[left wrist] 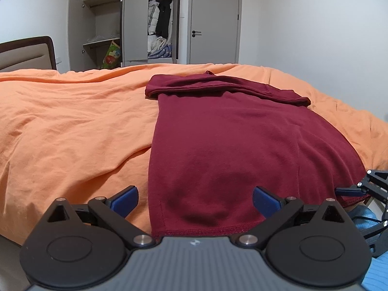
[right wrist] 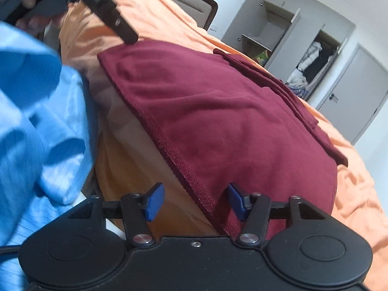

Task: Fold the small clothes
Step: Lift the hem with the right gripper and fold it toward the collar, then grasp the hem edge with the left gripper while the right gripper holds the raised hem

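Hemline work is the step in hand: both tools sit at the near edge of the maroon T-shirt (left wrist: pixel 242 150), which looks set for the lengthwise fold that brings the bottom up toward the collar. The left gripper (left wrist: pixel 195 202) has its blue fingers (left wrist: pixel 126 203) wide apart, straddling the hem's left corner without touching cloth. The right gripper (right wrist: pixel 192 202) is likewise spread, its fingers (right wrist: pixel 154 202) either side of the stitched hem at the other corner, where the fabric hangs over the bed's edge; nothing is pinched yet. In my judgement the next move calls for each pair to close on its corner, taking every layer, then lift and carry evenly so the fold lands square.

The shirt lies on the orange bed cover (left wrist: pixel 72 126), near the person's side, smoothed into a long narrow panel with the sleeves already turned in across the top, forming a thicker band at the far end. The hem shows neat double stitching; the body has only faint ripples. A blue sleeve (right wrist: pixel 41 111) of the person crowds the right wrist view.
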Available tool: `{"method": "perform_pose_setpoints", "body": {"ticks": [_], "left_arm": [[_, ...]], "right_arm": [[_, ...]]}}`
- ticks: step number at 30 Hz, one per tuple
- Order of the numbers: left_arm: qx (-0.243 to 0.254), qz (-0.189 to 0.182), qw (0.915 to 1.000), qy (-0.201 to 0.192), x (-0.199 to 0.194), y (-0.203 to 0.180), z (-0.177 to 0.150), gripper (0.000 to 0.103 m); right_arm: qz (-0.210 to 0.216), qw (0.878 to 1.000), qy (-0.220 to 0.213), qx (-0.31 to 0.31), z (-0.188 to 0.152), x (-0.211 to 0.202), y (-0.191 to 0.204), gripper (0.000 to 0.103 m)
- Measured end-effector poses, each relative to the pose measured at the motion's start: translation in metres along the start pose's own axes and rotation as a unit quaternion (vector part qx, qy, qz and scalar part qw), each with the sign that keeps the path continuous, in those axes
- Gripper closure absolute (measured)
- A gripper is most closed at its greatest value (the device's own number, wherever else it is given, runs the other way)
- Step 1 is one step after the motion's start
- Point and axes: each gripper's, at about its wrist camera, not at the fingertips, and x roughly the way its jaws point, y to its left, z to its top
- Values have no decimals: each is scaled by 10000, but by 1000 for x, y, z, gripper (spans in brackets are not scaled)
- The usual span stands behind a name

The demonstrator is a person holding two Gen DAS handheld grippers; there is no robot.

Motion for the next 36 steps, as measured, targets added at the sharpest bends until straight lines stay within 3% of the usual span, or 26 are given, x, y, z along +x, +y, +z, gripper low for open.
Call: {"method": "perform_pose_setpoints", "body": {"ticks": [3, 11, 18, 22, 26, 31, 36], "left_arm": [[-45, 8, 10000, 20, 0, 2, -1, 1], [-32, 23, 10000, -36, -3, 3, 1, 1], [43, -70, 9999, -117, -7, 1, 1, 1], [269, -381, 9982, -380, -16, -6, 2, 1], [805, -671, 9920, -711, -27, -23, -1, 1], [1427, -616, 9831, -971, -28, -49, -8, 1], [1598, -739, 9803, -897, -10, -63, -9, 1]], "right_arm": [[-280, 9991, 51, -303, -1, 8, 8, 58], [-557, 9958, 28, -731, -8, 15, 12, 68], [-554, 9960, -189, -670, -6, 5, 9, 91], [-438, 9970, -380, -506, 5, -12, -1, 94], [-249, 9980, -589, 2, 24, -32, -22, 94], [-8, 9928, -856, 832, 49, -48, -60, 94], [-14, 9892, -1022, 1052, 67, -55, -82, 94]]}}
